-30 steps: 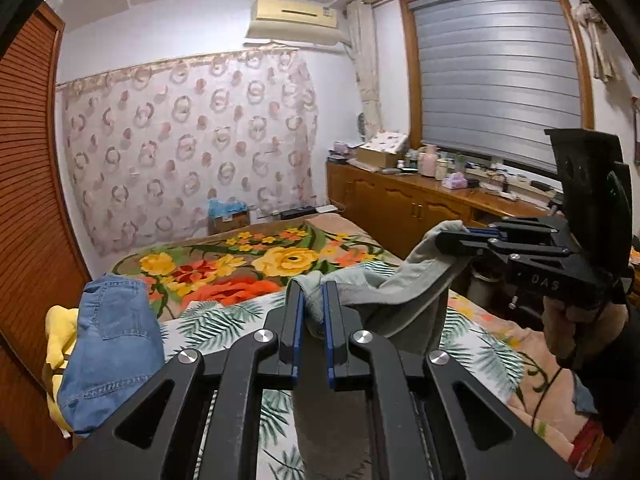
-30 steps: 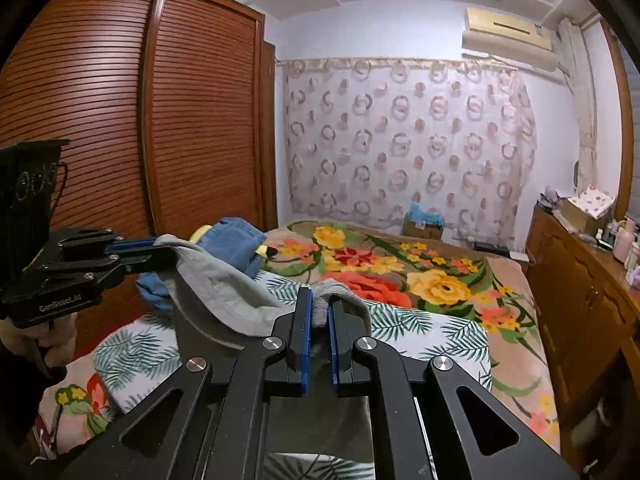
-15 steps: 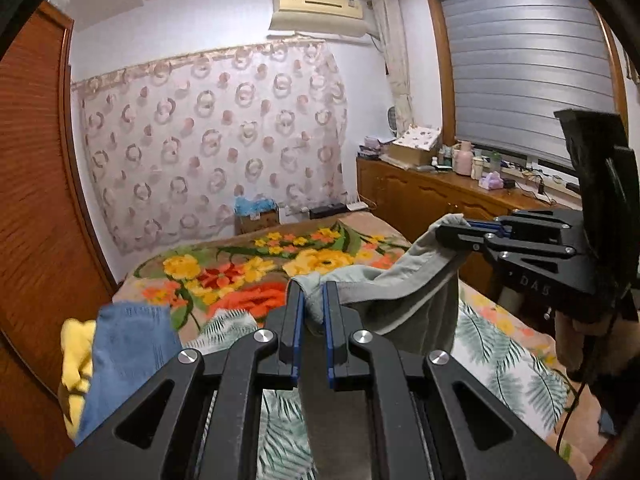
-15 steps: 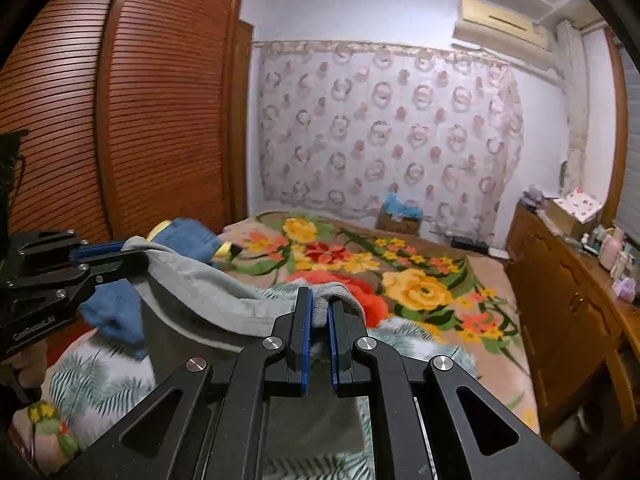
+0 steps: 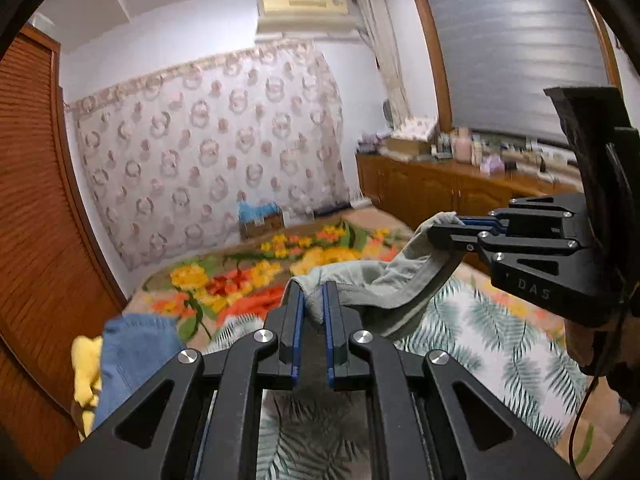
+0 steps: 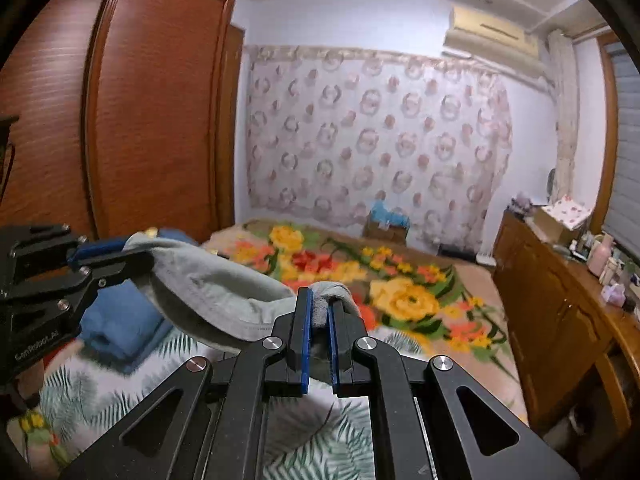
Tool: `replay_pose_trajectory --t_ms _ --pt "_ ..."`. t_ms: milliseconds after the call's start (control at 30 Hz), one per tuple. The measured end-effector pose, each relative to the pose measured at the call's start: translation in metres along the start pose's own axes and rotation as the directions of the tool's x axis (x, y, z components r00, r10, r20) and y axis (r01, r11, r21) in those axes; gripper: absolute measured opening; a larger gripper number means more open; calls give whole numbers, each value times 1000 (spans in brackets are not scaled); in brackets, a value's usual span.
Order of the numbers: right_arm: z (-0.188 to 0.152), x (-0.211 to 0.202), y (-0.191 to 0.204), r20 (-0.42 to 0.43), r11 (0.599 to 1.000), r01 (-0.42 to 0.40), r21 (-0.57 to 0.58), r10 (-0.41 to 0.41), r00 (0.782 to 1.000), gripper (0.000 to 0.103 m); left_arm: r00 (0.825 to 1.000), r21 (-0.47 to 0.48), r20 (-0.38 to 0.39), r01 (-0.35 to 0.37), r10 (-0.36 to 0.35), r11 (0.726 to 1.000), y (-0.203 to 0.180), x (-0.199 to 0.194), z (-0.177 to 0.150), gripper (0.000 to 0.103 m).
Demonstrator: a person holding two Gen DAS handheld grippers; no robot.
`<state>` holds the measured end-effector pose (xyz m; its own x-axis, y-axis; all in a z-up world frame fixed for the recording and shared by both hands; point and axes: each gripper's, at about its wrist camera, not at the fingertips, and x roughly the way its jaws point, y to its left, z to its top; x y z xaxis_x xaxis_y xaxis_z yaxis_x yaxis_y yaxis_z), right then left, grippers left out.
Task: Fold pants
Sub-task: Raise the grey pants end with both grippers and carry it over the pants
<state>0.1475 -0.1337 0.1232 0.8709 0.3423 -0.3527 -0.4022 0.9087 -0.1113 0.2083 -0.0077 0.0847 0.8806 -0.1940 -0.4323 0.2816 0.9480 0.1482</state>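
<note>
Pants (image 5: pixel 384 284): pinched by closed left gripper (image 5: pixel 312 300) and right gripper (image 6: pixel 318 312); thin edge bites may slip, dropping them onto bed (image 5: pixel 500 344).

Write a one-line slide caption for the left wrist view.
Both grippers, left and right, pinch the grey pants aloft over a floral bedspread.

"DAS" on right gripper (image 5: pixel 444 236); "GenRobot.AI" on left gripper (image 6: pixel 132 256).
</note>
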Motion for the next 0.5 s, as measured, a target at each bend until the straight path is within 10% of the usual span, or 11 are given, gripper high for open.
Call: replay_pose_trajectory --t_ms 500 --pt "-13 -3 -23 -91 995 -98 16 99 991 7 994 -21 -97 55 -57 998 -9 -16 -48 10"
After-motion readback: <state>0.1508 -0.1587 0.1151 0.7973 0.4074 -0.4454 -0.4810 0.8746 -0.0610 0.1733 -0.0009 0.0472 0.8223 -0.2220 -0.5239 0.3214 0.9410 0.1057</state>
